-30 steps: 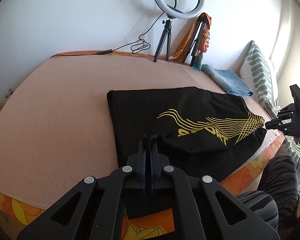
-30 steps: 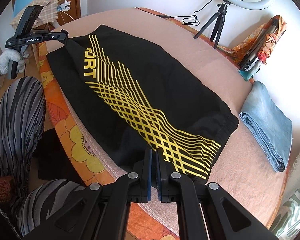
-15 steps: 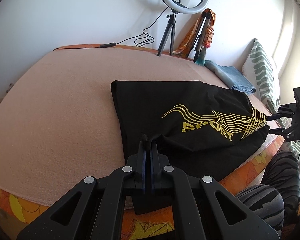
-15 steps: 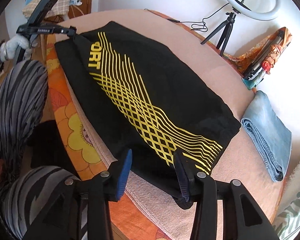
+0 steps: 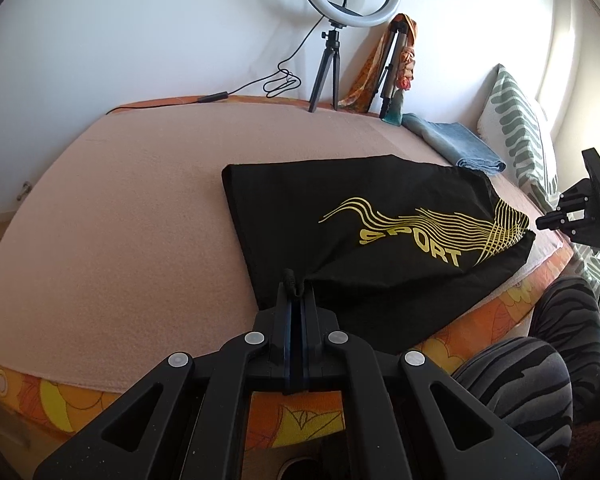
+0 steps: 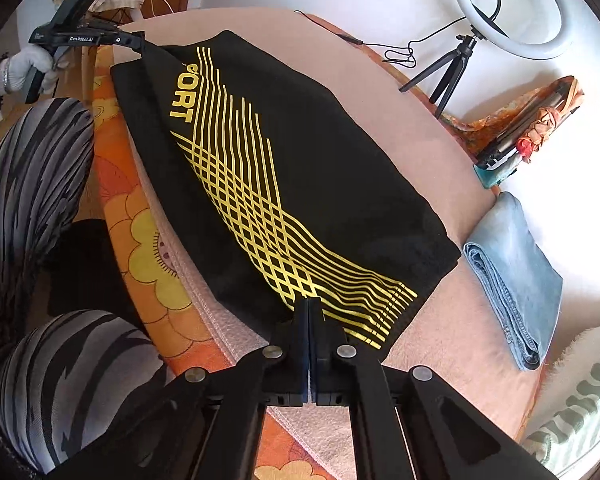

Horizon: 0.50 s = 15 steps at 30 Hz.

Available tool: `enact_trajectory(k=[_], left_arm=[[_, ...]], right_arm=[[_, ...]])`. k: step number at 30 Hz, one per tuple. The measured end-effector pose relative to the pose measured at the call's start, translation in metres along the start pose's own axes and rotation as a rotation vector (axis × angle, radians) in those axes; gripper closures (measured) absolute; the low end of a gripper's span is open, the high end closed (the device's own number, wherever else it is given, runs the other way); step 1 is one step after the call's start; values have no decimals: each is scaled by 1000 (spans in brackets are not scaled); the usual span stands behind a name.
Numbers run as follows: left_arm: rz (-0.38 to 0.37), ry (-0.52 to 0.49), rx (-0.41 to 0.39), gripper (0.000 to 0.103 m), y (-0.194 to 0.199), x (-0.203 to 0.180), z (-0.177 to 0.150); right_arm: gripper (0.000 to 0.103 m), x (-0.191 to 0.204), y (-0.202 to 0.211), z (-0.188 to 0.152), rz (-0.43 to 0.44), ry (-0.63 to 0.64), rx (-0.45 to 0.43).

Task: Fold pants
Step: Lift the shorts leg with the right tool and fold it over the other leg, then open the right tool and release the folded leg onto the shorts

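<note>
Black pants (image 5: 340,208) with a yellow SPORT print lie spread on the pink bed cover (image 5: 120,208), their near edge hanging over the bed's front. My left gripper (image 5: 298,284) is shut on the pants' near corner; it also shows in the right wrist view (image 6: 138,42), pinching that lifted corner. In the right wrist view the pants (image 6: 300,160) stretch away from my right gripper (image 6: 309,304), which is shut at the waistband edge; whether cloth is pinched is unclear. From the left wrist view, the right gripper (image 5: 540,222) sits just beyond the pants' far end.
Folded blue jeans (image 6: 516,276) lie on the bed beside the pants. A ring light on a tripod (image 5: 332,56) and a folded tripod (image 5: 396,68) stand at the wall. A patterned pillow (image 5: 520,140) lies at the right. My striped knees (image 6: 28,184) are at the bed's front.
My right gripper opened half a second ago and has now shut again at the waistband edge. My left gripper stayed shut on the corner and lifted it slightly.
</note>
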<state>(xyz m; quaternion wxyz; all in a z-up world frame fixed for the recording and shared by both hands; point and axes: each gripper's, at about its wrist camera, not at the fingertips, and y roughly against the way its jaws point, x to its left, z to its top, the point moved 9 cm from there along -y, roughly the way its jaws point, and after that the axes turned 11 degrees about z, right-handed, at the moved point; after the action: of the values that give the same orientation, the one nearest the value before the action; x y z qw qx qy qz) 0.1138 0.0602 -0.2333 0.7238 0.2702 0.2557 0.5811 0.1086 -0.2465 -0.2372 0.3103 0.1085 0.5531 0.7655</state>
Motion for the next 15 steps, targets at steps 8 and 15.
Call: enact_trajectory(k=[8, 15], left_arm=[[22, 32, 39, 100, -5, 10, -18], [29, 43, 38, 100, -4, 15, -12]], right_arm=[[67, -17, -4, -13, 30, -111, -69], [65, 1, -25, 3, 12, 90, 2]])
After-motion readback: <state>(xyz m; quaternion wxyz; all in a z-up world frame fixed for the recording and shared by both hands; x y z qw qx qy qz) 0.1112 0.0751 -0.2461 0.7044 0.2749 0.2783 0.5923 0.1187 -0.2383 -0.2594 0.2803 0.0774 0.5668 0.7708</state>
